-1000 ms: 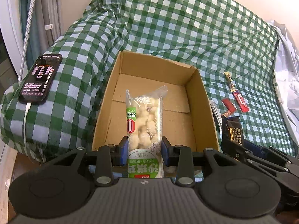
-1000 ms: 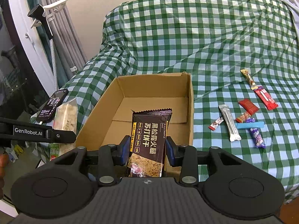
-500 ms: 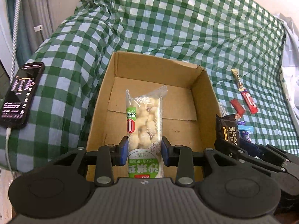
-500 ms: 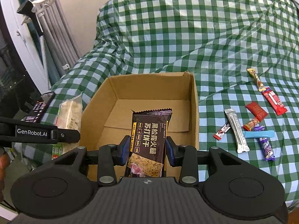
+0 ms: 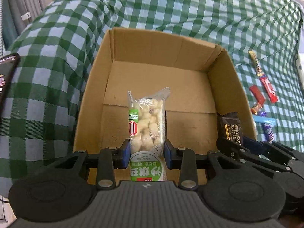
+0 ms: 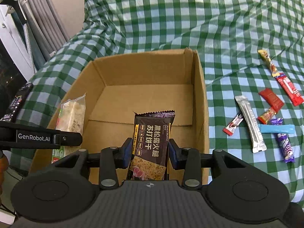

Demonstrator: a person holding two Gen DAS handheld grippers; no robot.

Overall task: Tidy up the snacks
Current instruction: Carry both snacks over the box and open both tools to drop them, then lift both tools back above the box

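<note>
My left gripper [image 5: 147,153] is shut on a clear packet of pale puffed snacks with a green label [image 5: 147,125], held over the near end of an open cardboard box [image 5: 112,43]. My right gripper [image 6: 150,150] is shut on a dark brown cracker packet [image 6: 152,134], also over the box [image 6: 199,87], whose floor is bare. Each view shows the other gripper: the brown packet [image 5: 230,127] at the box's right wall, the pale packet [image 6: 71,114] at its left wall.
The box sits on a green-checked cloth [image 6: 171,19]. Several small wrapped snacks lie to its right: a silver stick [image 6: 249,123], a red packet [image 6: 270,99], a blue strip [image 6: 276,128], a purple bar [image 6: 285,144]. A phone [image 5: 6,74] lies left.
Both grippers have come forward and down toward the box, which now looks larger and closer. Each still holds its packet as before.
</note>
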